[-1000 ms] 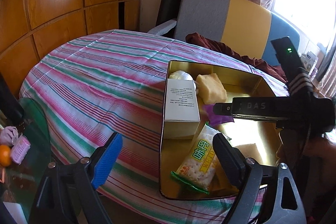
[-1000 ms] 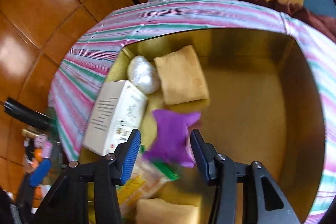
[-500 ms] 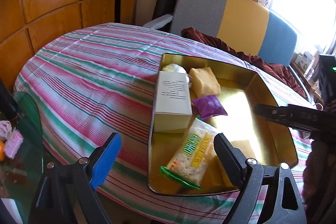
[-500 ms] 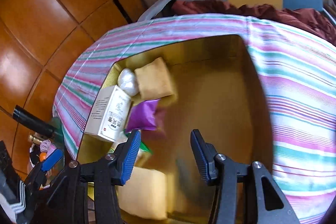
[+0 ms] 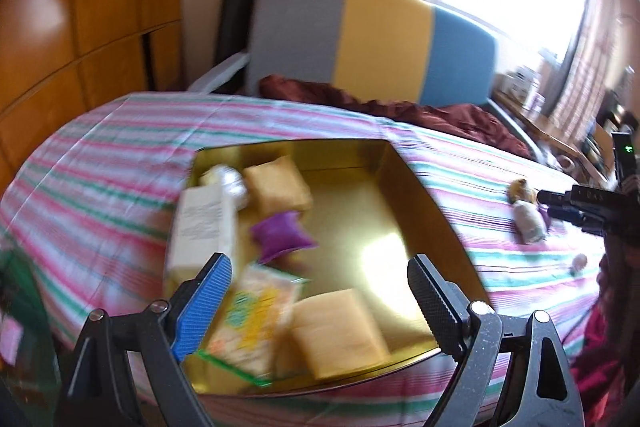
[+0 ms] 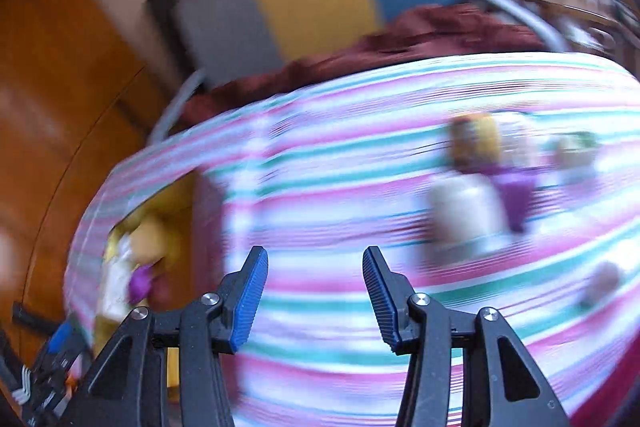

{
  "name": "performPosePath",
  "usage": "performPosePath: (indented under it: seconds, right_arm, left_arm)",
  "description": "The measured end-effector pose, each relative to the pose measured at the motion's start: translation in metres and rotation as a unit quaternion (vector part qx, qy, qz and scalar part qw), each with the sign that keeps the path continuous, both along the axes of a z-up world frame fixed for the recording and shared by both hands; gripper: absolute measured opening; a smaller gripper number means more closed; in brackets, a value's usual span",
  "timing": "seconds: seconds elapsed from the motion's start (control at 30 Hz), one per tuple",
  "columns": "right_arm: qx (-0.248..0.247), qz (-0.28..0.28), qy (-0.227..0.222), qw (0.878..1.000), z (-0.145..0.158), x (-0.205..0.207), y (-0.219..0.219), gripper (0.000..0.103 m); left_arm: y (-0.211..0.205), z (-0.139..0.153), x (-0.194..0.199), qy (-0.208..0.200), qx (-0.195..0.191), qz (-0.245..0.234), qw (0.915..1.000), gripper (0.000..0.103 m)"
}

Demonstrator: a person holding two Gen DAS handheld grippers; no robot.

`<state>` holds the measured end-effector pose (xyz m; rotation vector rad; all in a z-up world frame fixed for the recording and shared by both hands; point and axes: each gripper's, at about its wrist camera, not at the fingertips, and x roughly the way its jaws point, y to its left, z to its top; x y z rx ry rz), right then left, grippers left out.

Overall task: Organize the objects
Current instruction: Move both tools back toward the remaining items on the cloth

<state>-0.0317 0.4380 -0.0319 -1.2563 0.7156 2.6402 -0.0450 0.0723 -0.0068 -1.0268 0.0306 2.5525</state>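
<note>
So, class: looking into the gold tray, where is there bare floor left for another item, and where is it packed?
Free: the tray's right half, between the purple pouch and the right wall, above the near yellow pack. Crowded: the left side, where the white box, cracker packet and far yellow pack bunch together.

- we see the gold tray free along its right half; box, pouch and packets crowd its left.
- small items dot the counter right of it.

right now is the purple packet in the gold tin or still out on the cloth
In. The purple packet lies on the floor of the gold tin, between the white box and a yellow pack.
</note>
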Motion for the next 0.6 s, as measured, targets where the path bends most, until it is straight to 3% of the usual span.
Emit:
performPosePath:
  seconds: [0.1, 0.23, 0.3, 0.37, 0.47, 0.6]
  right_arm:
    - [0.012, -0.076, 0.006, 0.997, 0.005, 0.021, 0.060, 0.050]
    - [0.006, -0.195, 0.019, 0.981, 0.000, 0.056, 0.132, 0.050]
    - [-0.011, -0.240, 0.030, 0.970, -0.009, 0.074, 0.156, 0.050]
    - [-0.077, -0.286, 0.045, 0.954, -0.018, 0.091, 0.177, 0.052]
    - [-0.108, -0.320, 0.080, 0.938, -0.019, 0.106, 0.187, 0.052]
    - [-0.128, -0.314, 0.089, 0.937, -0.021, 0.106, 0.188, 0.052]
  left_arm:
    - [0.032, 0.007, 0.003, 0.006, -0.002, -0.037, 0.9993, 0.093]
    - [0.080, 0.013, 0.007, 0.004, -0.005, -0.086, 0.9962, 0.094]
    - [0.108, 0.015, 0.011, 0.004, -0.008, -0.116, 0.9932, 0.094]
    - [0.136, 0.014, 0.015, 0.002, -0.016, -0.140, 0.9900, 0.094]
    - [0.173, 0.009, 0.018, -0.003, -0.025, -0.170, 0.9851, 0.094]
    - [0.220, -0.003, 0.016, -0.019, -0.033, -0.192, 0.9807, 0.093]
